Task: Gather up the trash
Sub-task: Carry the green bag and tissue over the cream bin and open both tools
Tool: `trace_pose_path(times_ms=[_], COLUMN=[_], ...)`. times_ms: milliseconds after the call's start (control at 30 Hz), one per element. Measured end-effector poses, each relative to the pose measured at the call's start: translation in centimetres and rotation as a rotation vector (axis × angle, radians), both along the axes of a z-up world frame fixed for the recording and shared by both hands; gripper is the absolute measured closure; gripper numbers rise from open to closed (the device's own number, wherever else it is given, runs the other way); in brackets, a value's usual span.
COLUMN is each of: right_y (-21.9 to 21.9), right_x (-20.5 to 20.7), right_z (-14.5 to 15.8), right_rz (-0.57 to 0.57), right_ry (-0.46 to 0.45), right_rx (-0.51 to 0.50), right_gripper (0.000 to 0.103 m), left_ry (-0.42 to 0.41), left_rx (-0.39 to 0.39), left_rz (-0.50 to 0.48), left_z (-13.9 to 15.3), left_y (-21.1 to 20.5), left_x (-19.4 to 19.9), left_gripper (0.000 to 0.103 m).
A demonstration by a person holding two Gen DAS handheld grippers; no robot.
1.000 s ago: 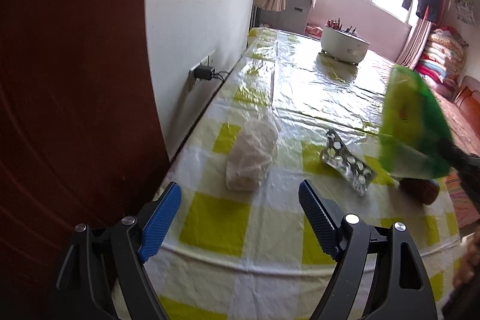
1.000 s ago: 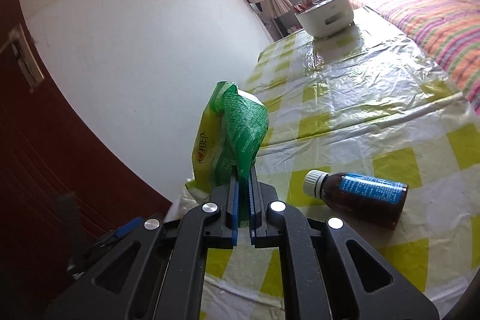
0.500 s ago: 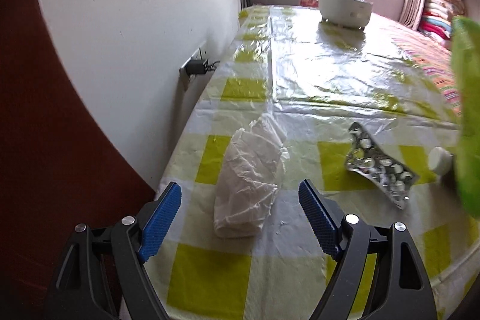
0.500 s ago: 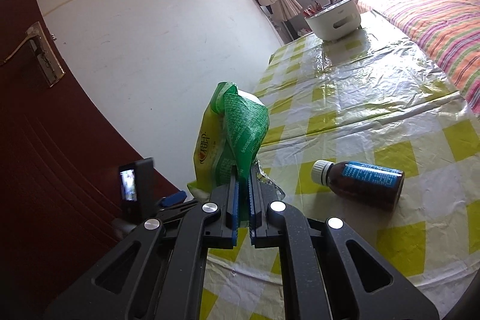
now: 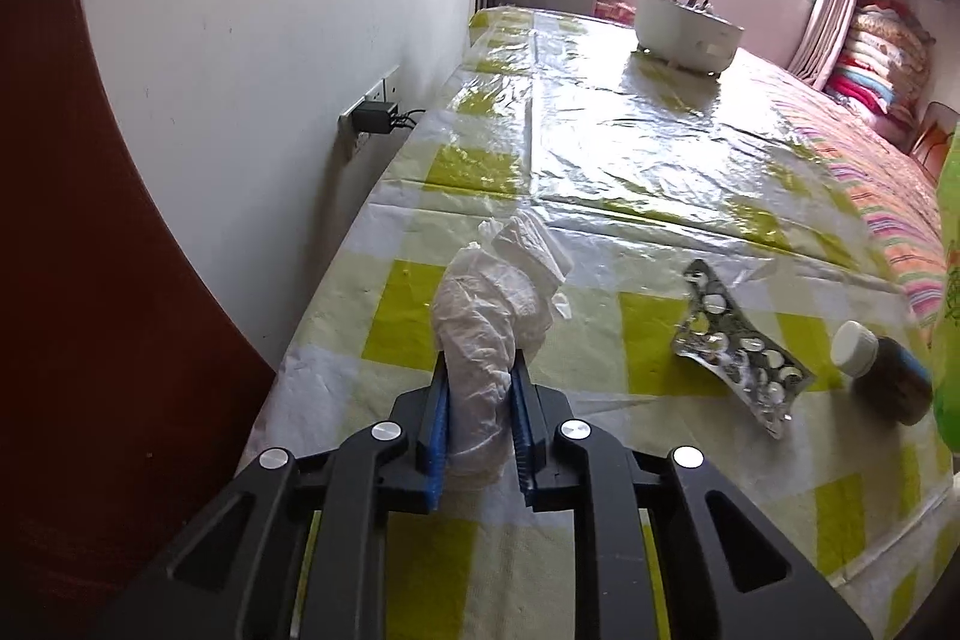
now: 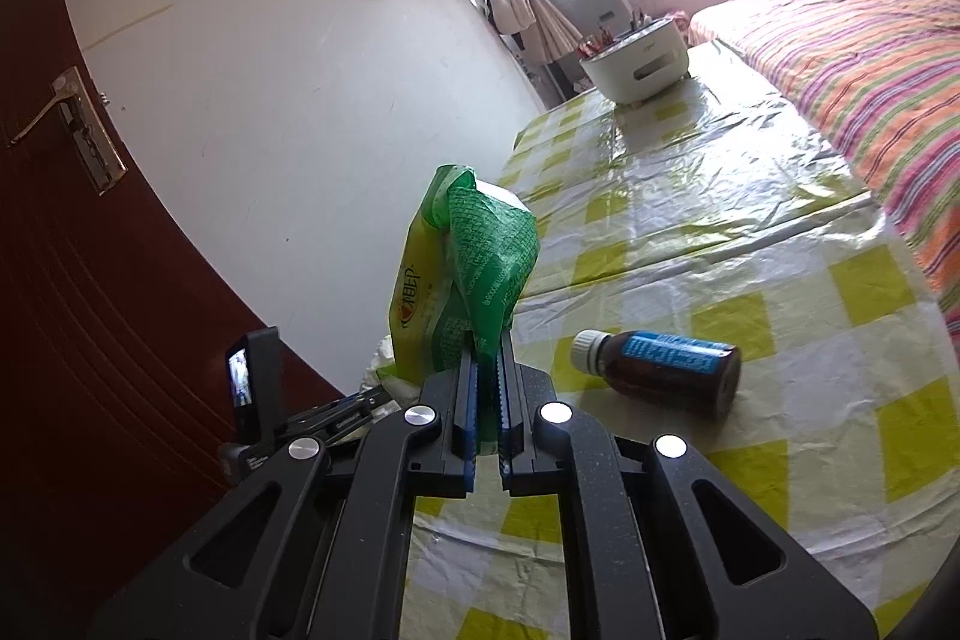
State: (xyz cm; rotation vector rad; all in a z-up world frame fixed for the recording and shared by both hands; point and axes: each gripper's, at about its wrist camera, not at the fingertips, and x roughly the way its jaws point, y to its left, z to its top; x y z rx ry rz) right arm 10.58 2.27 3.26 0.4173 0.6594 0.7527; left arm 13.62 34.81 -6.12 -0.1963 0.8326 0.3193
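Note:
My left gripper (image 5: 479, 388) is shut on a crumpled white plastic bag (image 5: 498, 304) near the left edge of the yellow-checked table (image 5: 630, 160). A silver blister pack (image 5: 735, 346) and a brown medicine bottle with a white cap (image 5: 882, 364) lie to its right. My right gripper (image 6: 487, 370) is shut on a green snack wrapper (image 6: 468, 268) and holds it upright above the table. The brown bottle (image 6: 660, 370) lies on its side just right of the right gripper. The wrapper's edge shows at the far right of the left wrist view (image 5: 948, 280).
A white wall (image 5: 270, 40) with a socket and plug (image 5: 375, 115) runs along the table's left side. A dark red door (image 6: 90, 310) stands near. A white bowl-like pot (image 5: 687, 31) sits at the table's far end. A bed with striped covers (image 6: 870, 58) lies to the right.
My left gripper moved forward over the white plastic bag and closed on it. My right gripper stayed shut on the green wrapper and shifted slightly.

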Motion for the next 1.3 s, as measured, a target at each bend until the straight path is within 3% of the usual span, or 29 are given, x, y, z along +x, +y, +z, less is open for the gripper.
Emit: trace_pose_path(times_ms=[600, 1300], right_y=[-4.0, -13.3], right_x=[-1.8, -4.5], right_z=[0.5, -0.8], right_rz=[-0.06, -0.229], right_ry=[-0.05, -0.084], right_rx=[-0.043, -0.124], right_gripper=[0.098, 0.098], left_ry=[-0.123, -0.169], left_rx=[0.032, 0.046], left_rz=[-0.175, -0.422], left_z=[4.0, 5.0], left_y=[-8.6, -20.4], left_x=[-3.3, -3.7], left_gripper=[0.085, 0.085])
